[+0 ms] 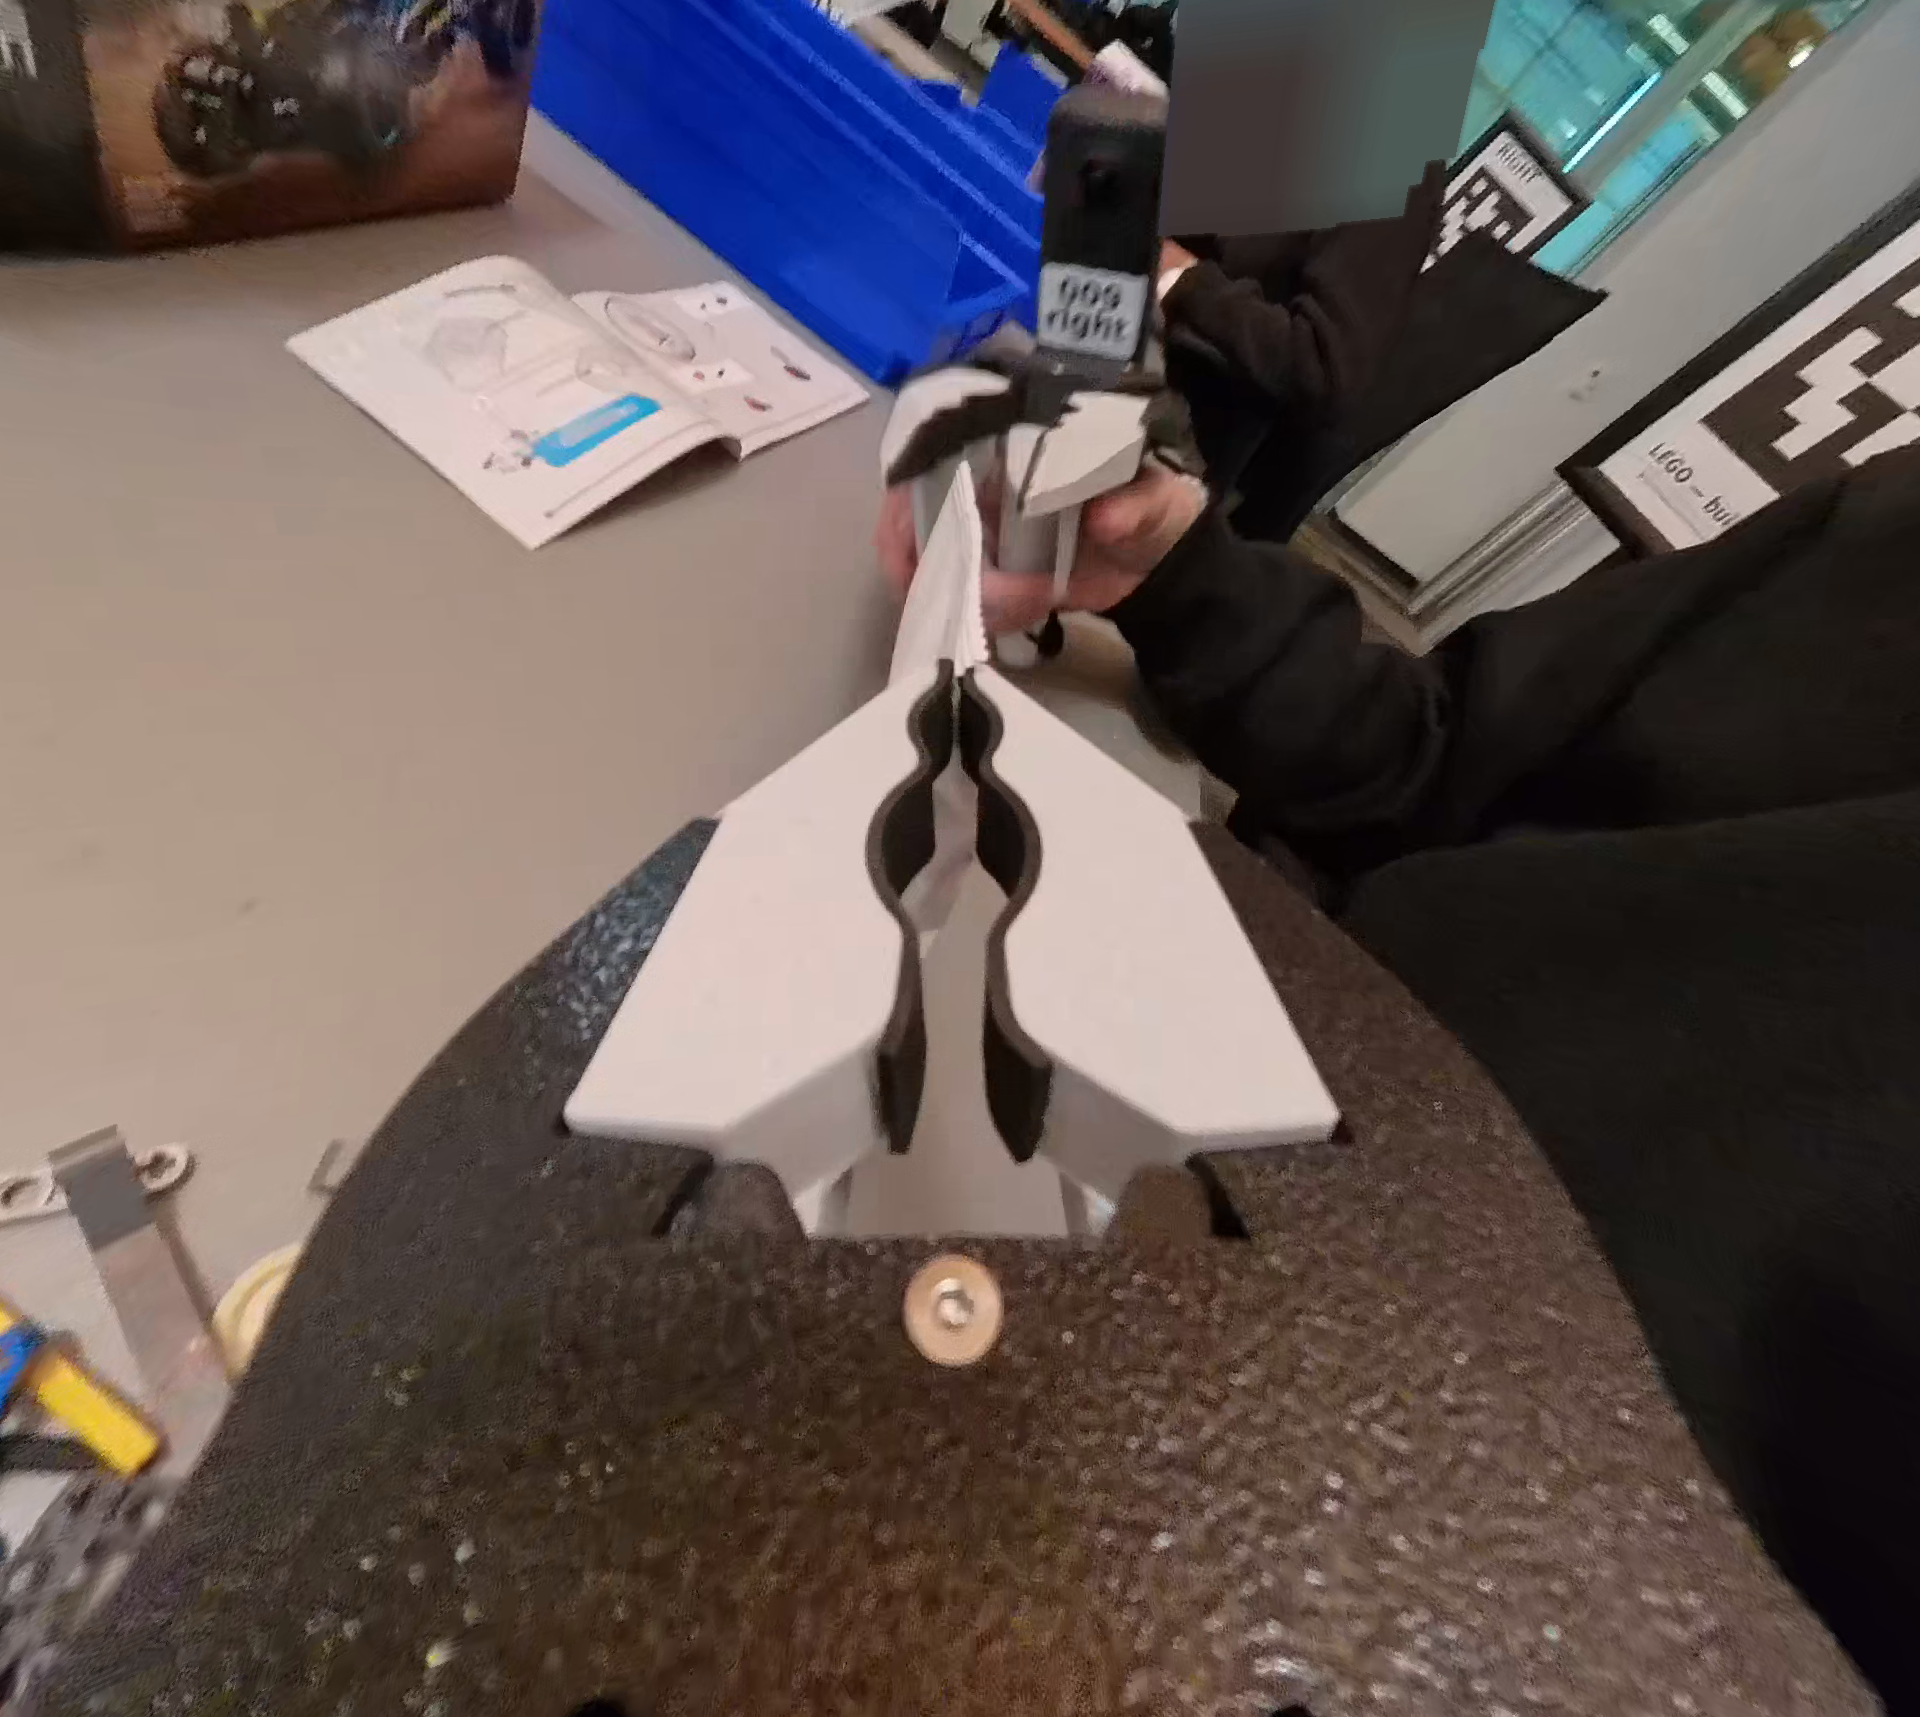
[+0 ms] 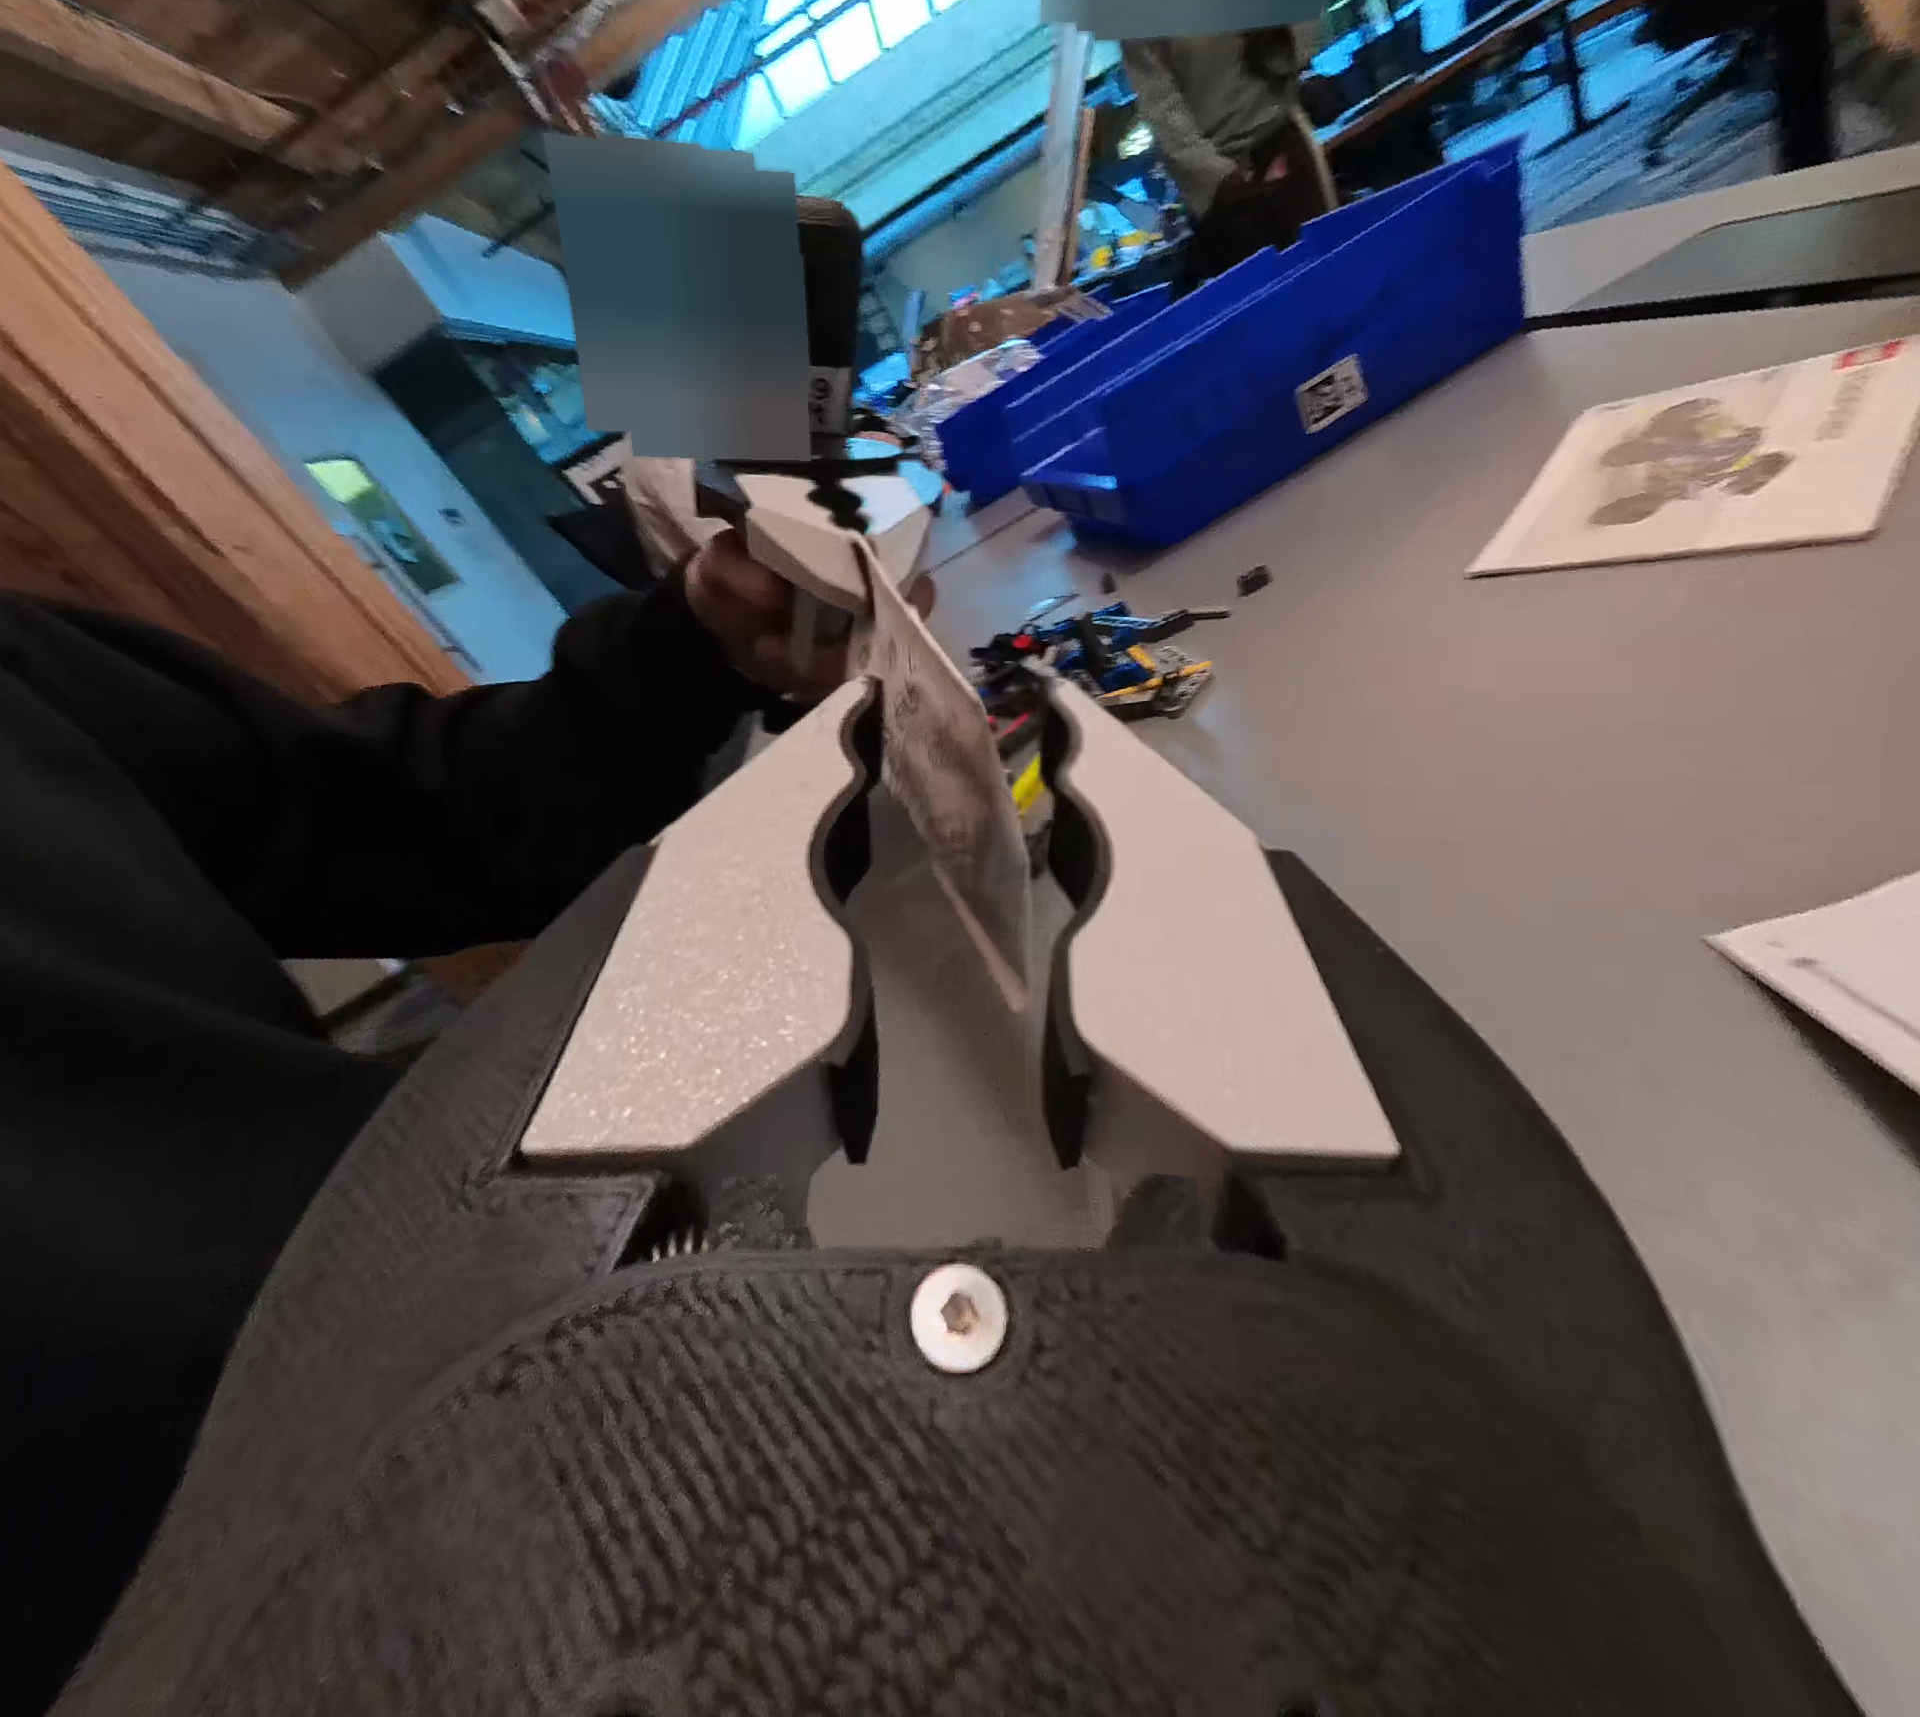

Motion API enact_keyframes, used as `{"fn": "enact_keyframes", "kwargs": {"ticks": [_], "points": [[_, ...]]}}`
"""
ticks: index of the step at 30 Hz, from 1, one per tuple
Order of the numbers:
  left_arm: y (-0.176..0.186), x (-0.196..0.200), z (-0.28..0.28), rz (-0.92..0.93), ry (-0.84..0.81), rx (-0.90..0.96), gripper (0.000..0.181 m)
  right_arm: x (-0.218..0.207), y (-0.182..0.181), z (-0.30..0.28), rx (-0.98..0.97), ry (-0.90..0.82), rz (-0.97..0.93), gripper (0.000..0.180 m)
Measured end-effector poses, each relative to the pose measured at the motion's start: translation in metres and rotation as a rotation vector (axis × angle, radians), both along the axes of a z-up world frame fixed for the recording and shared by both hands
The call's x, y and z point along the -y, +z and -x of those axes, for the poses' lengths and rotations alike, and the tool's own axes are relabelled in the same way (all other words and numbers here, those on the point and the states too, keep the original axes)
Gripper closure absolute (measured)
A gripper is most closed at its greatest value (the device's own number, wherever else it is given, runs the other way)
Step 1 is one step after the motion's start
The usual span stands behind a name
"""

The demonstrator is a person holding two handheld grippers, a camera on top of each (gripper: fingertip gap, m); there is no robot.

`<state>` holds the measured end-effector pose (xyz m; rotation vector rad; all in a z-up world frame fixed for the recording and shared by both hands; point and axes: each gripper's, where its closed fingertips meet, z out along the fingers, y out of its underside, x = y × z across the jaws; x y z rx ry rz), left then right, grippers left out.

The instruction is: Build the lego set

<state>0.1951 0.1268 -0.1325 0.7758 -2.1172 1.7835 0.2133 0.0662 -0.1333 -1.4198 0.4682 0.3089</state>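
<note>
My left gripper (image 1: 956,675) is shut on a white paper parts bag (image 1: 945,587) with a serrated edge and holds it up above the grey table (image 1: 312,784). The bag reaches up to my right gripper (image 1: 1013,420), which a hand holds. In the right wrist view my right gripper (image 2: 961,693) is open. The bag (image 2: 940,763) hangs between its fingers, with a clear gap to the right pad. The left gripper (image 2: 857,540) pinches the bag's far end there. A partly built blue, yellow and black lego model (image 2: 1101,659) lies on the table behind the bag.
Blue bins (image 1: 769,109) (image 2: 1278,379) stand at the back of the table. An open instruction booklet (image 1: 582,389) lies beside the set's box (image 1: 281,5). More printed sheets (image 2: 1704,472) (image 2: 1839,971) lie at the right. Small loose black pieces (image 2: 1254,578) lie near the model. The grippers' ends are close to 7 cm from one another.
</note>
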Motion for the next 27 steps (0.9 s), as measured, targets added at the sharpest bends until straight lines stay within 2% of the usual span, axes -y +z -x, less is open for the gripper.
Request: {"fn": "enact_keyframes", "kwargs": {"ticks": [1, 3, 7, 8, 10, 15, 17, 19, 21, 25, 27], "points": [[-0.002, -0.001, 0.001, -0.019, -0.009, -0.019, 0.181, 0.001, 0.002, -0.003, 0.035, -0.024, 0.023, 0.147], [-0.004, -0.004, 0.001, -0.031, -0.015, -0.056, 0.181, 0.0, 0.002, 0.0, 0.128, -0.021, 0.095, 0.156], [-0.008, -0.003, 0.003, -0.047, -0.049, -0.084, 0.181, -0.013, -0.015, 0.008, 0.311, 0.038, 0.305, 0.157], [-0.01, -0.003, 0.005, -0.058, -0.058, -0.081, 0.181, -0.016, -0.017, 0.009, 0.344, 0.048, 0.333, 0.162], [-0.014, -0.002, 0.005, -0.079, -0.061, -0.074, 0.181, -0.021, -0.019, 0.012, 0.384, 0.064, 0.358, 0.174], [-0.02, -0.004, 0.005, -0.1, -0.052, -0.062, 0.181, -0.024, -0.023, 0.016, 0.402, 0.089, 0.367, 0.18], [-0.026, -0.009, -0.006, -0.192, 0.02, 0.038, 0.171, -0.025, -0.029, 0.017, 0.387, 0.107, 0.392, 0.18], [-0.024, -0.013, -0.017, -0.319, 0.084, 0.245, 0.16, -0.027, -0.037, 0.017, 0.404, 0.114, 0.434, 0.18], [-0.02, -0.005, -0.009, -0.413, 0.027, 0.392, 0.16, -0.029, -0.041, 0.019, 0.405, 0.127, 0.452, 0.18], [-0.037, 0.016, 0.006, -0.574, -0.126, 0.471, 0.163, -0.035, -0.04, 0.024, 0.417, 0.163, 0.446, 0.18], [-0.043, 0.022, 0.006, -0.613, -0.159, 0.483, 0.173, -0.037, -0.04, 0.028, 0.433, 0.18, 0.453, 0.18]]}}
